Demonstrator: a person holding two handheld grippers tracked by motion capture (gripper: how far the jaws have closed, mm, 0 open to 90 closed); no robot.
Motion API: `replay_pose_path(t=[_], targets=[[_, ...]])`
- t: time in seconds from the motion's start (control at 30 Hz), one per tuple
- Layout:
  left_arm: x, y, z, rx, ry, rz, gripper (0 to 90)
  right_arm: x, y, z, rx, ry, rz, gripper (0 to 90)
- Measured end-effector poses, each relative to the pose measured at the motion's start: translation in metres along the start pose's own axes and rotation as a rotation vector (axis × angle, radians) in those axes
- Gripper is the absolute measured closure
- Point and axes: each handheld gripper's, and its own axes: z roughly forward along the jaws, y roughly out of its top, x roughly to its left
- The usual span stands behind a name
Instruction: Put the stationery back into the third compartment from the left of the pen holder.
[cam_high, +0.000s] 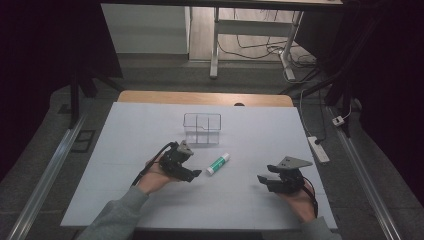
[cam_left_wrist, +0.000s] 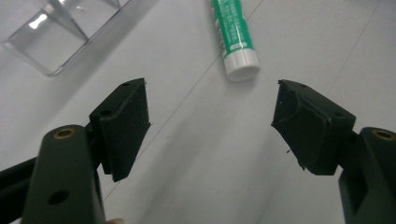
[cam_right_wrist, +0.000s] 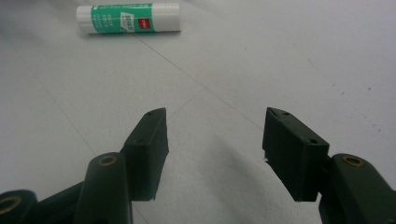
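Note:
A green and white glue stick (cam_high: 218, 164) lies flat on the white table (cam_high: 150, 205), just in front of a clear plastic box (cam_high: 202, 128) with inner dividers. My left gripper (cam_high: 194, 174) sits close to the stick's left, jaws open and empty; in the left gripper view the glue stick (cam_left_wrist: 235, 39) lies just past the gripper (cam_left_wrist: 212, 109), with the box (cam_left_wrist: 60, 32) at upper left. My right gripper (cam_high: 263, 181) rests low at the table's right, open and empty. In the right gripper view the glue stick (cam_right_wrist: 128, 18) lies farther off, beyond the gripper (cam_right_wrist: 215, 126).
The table's wooden far edge (cam_high: 205, 98) shows behind the white sheet. On the floor beyond stand a desk frame (cam_high: 252, 30) with trailing cables and a power strip (cam_high: 318, 148) to the right. Metal rails run along both sides of the table.

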Motion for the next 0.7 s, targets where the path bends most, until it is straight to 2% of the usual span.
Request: replay_pose_path(t=[0.27,0.7], targets=[[-0.002,0.022,0.016,0.027,-0.035,-0.008,26.6,-0.001,0.000,0.000,0.001,-0.003,0.005,39.6],[-0.009,0.048,0.047,0.121,-0.030,0.043,26.7,-0.001,-0.001,0.001,0.008,-0.012,0.001,39.1]])
